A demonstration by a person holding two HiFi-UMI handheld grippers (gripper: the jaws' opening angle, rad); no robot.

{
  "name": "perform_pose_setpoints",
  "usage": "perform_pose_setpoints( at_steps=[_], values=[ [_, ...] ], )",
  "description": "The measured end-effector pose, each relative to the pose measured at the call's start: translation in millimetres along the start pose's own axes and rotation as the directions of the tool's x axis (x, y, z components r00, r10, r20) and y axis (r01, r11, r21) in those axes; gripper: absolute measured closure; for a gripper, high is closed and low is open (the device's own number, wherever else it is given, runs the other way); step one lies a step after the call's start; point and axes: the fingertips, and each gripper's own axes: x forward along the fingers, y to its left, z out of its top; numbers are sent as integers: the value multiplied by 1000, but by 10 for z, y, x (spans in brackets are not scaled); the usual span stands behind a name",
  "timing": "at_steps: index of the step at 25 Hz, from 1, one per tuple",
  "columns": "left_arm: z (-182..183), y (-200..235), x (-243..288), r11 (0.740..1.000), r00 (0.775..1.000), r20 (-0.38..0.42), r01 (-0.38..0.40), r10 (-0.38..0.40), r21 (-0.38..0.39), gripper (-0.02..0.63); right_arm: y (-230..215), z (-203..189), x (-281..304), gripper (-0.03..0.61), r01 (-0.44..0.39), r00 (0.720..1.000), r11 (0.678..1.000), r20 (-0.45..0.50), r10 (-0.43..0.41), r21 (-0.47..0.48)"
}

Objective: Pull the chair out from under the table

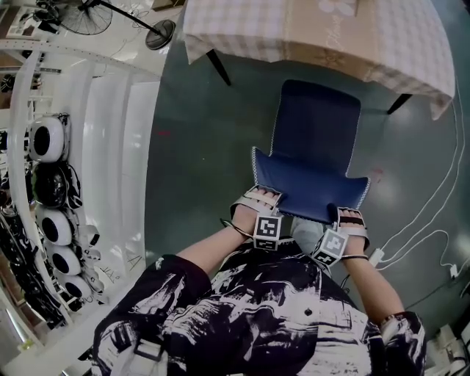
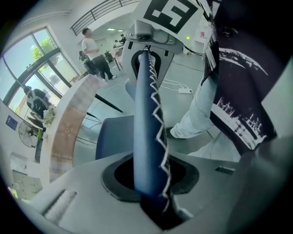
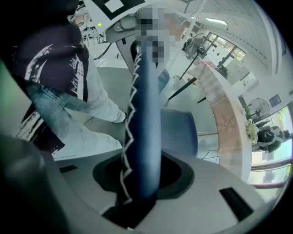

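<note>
Chair (image 1: 312,150) stands on the dark floor (image 1: 198,147) in front of the person, its backrest nearest to them. It is dark blue, with white zigzag stitching along its edges. In the head view almost the whole seat shows clear of the counter (image 1: 242,33). Only the seat's far edge meets the hanging checked cloth (image 1: 411,51); whether it reaches underneath I cannot tell.

The left tool (image 1: 262,197) clamps the top edge of the backrest near its left corner, and the right tool (image 1: 351,217) clamps it near the right corner. Each points steeply down, with its marker cube facing up. In both gripper views the padded blue edge runs straight through the narrow gap between the jaws, which are closed on it. The left gripper view also shows the other tool at the far end of that same edge.

The person's black-and-white patterned shirt (image 1: 279,308) fills the bottom of the head view. White cables (image 1: 429,220) trail over the floor to the right of the chair. A white rack (image 1: 110,147) with round black-and-white items stands to the left, and a standing fan (image 1: 88,18) is in the upper left corner. In the left gripper view, people (image 2: 94,50) stand far off by the windows.
</note>
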Motion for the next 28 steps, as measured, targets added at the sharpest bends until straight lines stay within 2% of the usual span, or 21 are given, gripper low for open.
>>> perform_pose_setpoints(
  at_steps=[10, 17, 20, 24, 25, 28],
  values=[
    [34, -324, -44, 1000, 1000, -3, 27, -27, -13, 509, 313, -3, -60, 449, -24, 1000, 1000, -8, 24, 1],
    [61, -339, -52, 1000, 1000, 17, 23, -23, -16, 509, 340, 27, -84, 439, -21, 1000, 1000, -2, 21, -2],
    [41, -377, -49, 999, 999, 18, 52, -51, -17, 454, 344, 71, -129, 398, -36, 999, 999, 18, 37, -27],
    [49, -385, -153, 992, 990, 63, 128, -126, -20, 384, 511, -15, -163, 334, -166, 983, 983, 63, 171, -84],
    [32, -343, -213, 990, 987, 73, 142, -141, -17, 452, 511, -20, -217, 336, -201, 974, 975, 85, 209, -89],
    [-72, -305, -411, 969, 966, 95, 245, -242, -16, 420, 385, -5, -469, 335, -277, 948, 956, 135, 288, -100]
  ],
)
